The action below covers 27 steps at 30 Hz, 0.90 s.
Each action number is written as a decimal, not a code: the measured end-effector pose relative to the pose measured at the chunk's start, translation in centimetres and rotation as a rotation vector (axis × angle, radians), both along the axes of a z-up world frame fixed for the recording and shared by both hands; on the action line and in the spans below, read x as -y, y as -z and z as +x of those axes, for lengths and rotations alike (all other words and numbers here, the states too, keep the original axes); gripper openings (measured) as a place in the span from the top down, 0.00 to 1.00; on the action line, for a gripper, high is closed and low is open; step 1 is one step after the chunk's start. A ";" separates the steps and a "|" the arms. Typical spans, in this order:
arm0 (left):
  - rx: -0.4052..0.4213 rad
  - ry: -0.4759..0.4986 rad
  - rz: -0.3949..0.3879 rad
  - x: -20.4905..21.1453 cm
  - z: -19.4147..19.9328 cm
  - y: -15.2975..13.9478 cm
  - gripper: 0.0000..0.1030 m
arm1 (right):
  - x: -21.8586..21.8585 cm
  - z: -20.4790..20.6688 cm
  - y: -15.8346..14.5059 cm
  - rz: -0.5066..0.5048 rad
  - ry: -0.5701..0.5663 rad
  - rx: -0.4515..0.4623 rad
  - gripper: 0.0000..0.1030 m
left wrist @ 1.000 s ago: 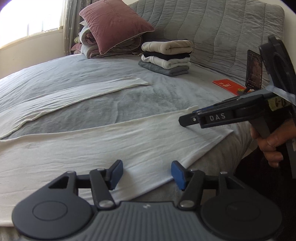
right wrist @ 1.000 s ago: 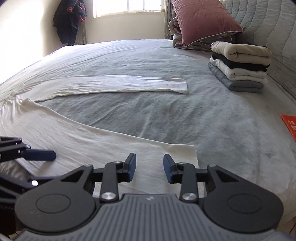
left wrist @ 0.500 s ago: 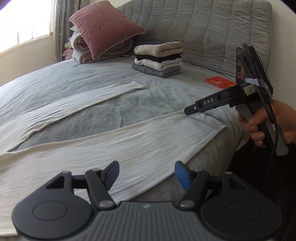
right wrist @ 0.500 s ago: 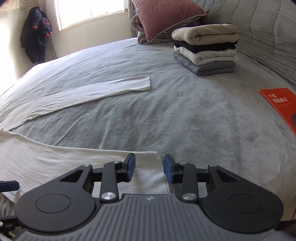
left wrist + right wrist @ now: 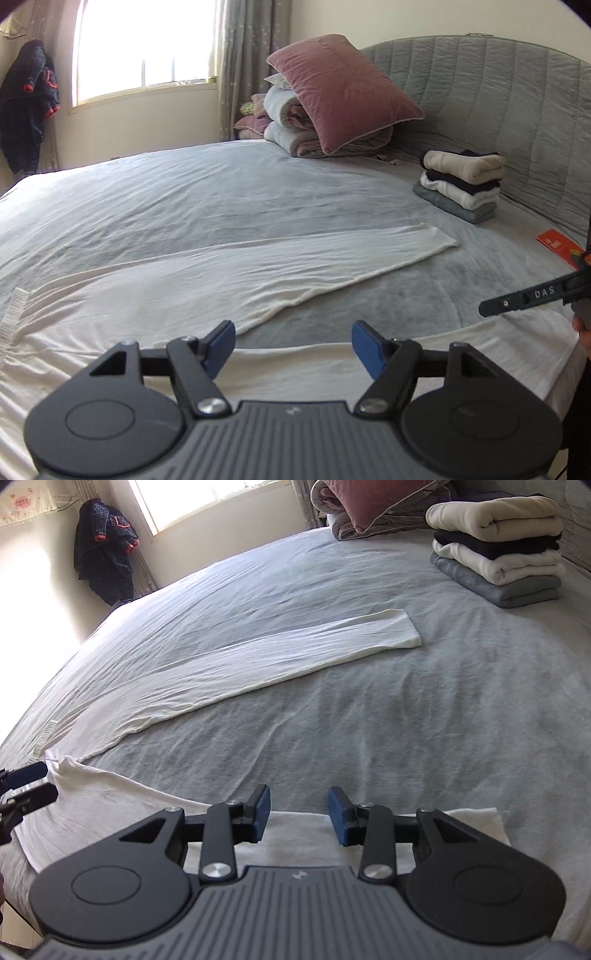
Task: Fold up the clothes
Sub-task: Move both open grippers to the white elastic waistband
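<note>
A pair of thin white trousers [image 5: 229, 280] lies flat on the grey bed, legs spread apart in a V; it also shows in the right wrist view [image 5: 236, 664]. The far leg's cuff [image 5: 402, 627] points toward the headboard. The near leg [image 5: 461, 354] runs along the bed's front edge, its cuff [image 5: 476, 823] just beyond my right gripper. My left gripper [image 5: 291, 349] is open and empty above the near leg by the crotch. My right gripper [image 5: 299, 816] is open and empty above the near leg's cuff end; one finger shows in the left wrist view [image 5: 532, 295].
A stack of folded clothes [image 5: 461, 184] sits by the quilted headboard [image 5: 517, 92], also seen in the right wrist view [image 5: 498, 546]. A pink pillow [image 5: 340, 92] rests on rolled bedding. A red booklet [image 5: 557, 247] lies at the right. A dark jacket [image 5: 103, 550] hangs by the window.
Both grippers have swung left and tilted up over the bed, so the window and the trousers' waist came into view. The right gripper's jaws have opened wider. The trousers have not moved.
</note>
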<state>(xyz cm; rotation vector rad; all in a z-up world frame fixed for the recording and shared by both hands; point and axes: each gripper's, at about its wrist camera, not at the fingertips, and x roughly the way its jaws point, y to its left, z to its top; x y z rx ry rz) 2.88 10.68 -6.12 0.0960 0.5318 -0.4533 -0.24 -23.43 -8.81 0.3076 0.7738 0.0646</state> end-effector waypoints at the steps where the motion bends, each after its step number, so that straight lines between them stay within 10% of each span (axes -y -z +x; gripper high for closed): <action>1: -0.001 -0.028 -0.006 -1.0 0.5 0.0 0.31 | -0.6 0.5 -0.1 -0.003 -0.012 -0.001 0.62; 13: -0.083 -0.417 -0.214 -15.3 3.8 2.9 0.29 | -8.3 5.7 -0.8 -0.033 -0.150 0.002 0.61; 19: -0.118 -0.580 -0.171 -20.1 2.4 4.4 0.29 | -13.1 7.4 -0.8 -0.056 -0.220 0.009 0.61; 27: -0.077 -0.630 -0.366 -22.9 0.6 2.3 0.31 | -18.8 9.1 -1.1 -0.073 -0.309 0.023 0.59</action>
